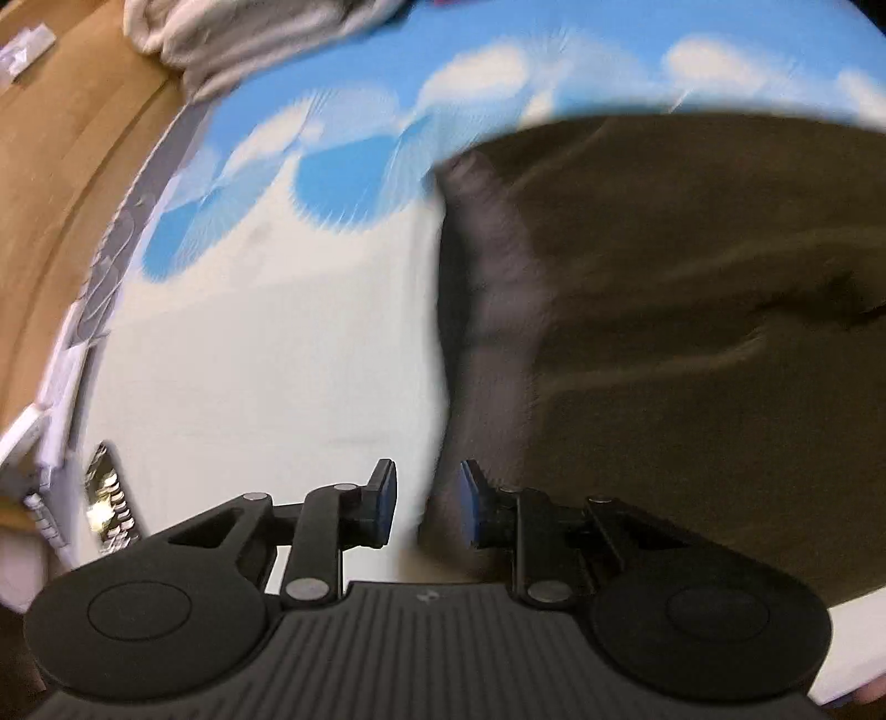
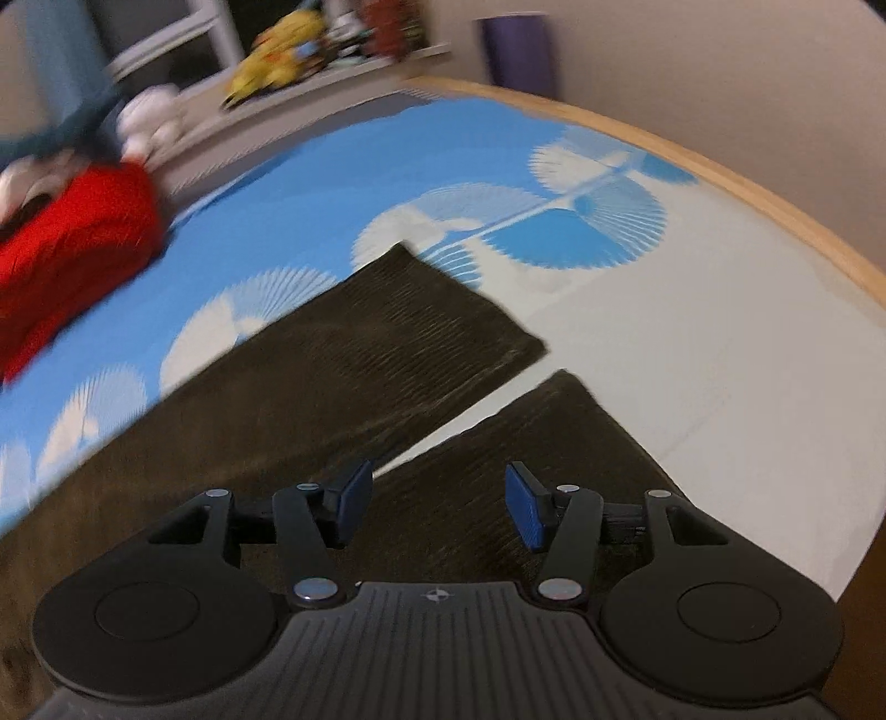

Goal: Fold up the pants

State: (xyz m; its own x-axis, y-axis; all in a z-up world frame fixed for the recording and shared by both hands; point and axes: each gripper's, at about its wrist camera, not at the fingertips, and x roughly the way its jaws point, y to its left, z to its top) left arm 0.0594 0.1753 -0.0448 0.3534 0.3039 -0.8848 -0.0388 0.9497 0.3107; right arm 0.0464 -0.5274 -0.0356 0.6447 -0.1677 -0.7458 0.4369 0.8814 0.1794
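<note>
Dark olive-brown pants (image 1: 692, 343) lie flat on a blue-and-white patterned sheet (image 1: 266, 343). In the left wrist view their grey waistband edge (image 1: 487, 310) runs down the middle, and my left gripper (image 1: 429, 509) is open and empty just above that edge. In the right wrist view the two pant legs (image 2: 387, 343) spread apart toward their hems. My right gripper (image 2: 440, 507) is open and empty above the nearer leg (image 2: 531, 443), close to the split between the legs.
A red garment (image 2: 72, 260) lies at the left on the sheet. A pale bundle of cloth (image 1: 221, 39) sits at the far corner. The wooden bed edge (image 2: 747, 183) curves along the right. A shelf with toys (image 2: 288, 50) stands behind.
</note>
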